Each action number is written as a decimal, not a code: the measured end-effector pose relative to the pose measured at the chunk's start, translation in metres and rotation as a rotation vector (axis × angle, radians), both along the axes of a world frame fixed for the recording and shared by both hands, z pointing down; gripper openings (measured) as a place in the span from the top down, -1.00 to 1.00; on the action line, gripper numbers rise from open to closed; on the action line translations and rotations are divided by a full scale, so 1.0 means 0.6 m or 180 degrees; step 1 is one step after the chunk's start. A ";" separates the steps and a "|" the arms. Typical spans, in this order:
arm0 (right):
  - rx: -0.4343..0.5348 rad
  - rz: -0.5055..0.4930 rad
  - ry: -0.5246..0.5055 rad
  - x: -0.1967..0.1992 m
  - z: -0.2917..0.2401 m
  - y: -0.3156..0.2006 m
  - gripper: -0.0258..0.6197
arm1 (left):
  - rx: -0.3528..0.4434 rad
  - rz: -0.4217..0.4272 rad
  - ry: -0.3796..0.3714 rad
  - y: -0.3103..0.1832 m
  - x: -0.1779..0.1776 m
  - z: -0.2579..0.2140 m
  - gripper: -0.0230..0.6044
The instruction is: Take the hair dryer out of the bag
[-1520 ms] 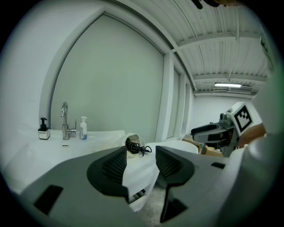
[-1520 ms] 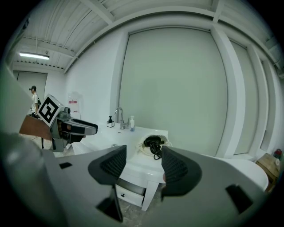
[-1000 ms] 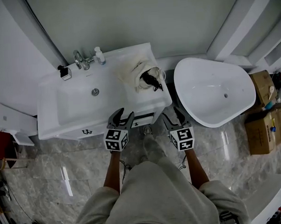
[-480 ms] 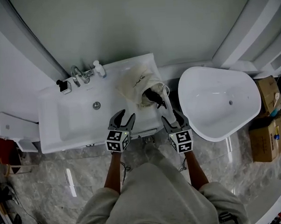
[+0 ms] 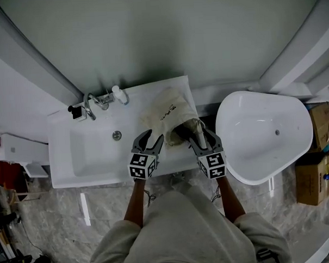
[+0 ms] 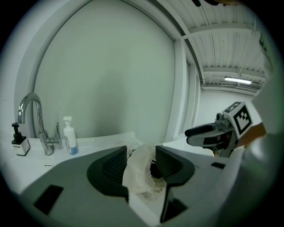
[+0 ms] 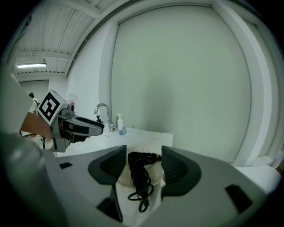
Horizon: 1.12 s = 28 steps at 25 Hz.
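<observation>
A cream cloth bag [image 5: 166, 113] lies on the white counter right of the sink, its mouth toward me. The black hair dryer [image 5: 182, 134] shows in the mouth, its coiled cord [image 7: 142, 195] spilling out in front. My left gripper [image 5: 149, 138] hovers open at the bag's left front edge; in the left gripper view [image 6: 140, 155] the bag [image 6: 138, 175] lies just beyond the jaws. My right gripper [image 5: 200, 136] is open at the bag's mouth. In the right gripper view [image 7: 143, 153] the hair dryer [image 7: 141, 165] sits just beyond the jaws, nothing gripped.
The sink basin [image 5: 92, 153] with its chrome faucet [image 5: 92, 102], a soap bottle [image 5: 120, 95] and a small black dispenser [image 5: 76, 112] are at the left. A white bathtub [image 5: 268, 132] stands at the right, cardboard boxes [image 5: 317, 149] beyond it.
Both grippers have moved forward from the counter's front edge up to the bag. The whole view has shifted closer to the wall.
</observation>
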State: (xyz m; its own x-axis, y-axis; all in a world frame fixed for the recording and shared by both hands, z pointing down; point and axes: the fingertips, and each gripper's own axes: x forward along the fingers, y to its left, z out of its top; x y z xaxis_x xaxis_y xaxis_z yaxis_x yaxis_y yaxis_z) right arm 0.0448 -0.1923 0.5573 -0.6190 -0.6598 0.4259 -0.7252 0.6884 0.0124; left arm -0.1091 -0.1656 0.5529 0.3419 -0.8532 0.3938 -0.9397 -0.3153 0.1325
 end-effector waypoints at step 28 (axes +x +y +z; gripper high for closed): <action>-0.0469 -0.0013 -0.0044 -0.017 0.093 -0.089 0.18 | -0.0519 0.0869 -0.0596 -0.114 0.091 0.113 0.31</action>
State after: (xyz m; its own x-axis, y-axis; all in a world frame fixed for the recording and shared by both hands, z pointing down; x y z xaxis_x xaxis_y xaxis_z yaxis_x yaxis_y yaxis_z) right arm 0.0346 -0.2454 0.6132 -0.6280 -0.5883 0.5094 -0.7219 0.6849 -0.0989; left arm -0.0543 -0.2340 0.6205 0.4575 -0.6614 0.5944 -0.8366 -0.5467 0.0355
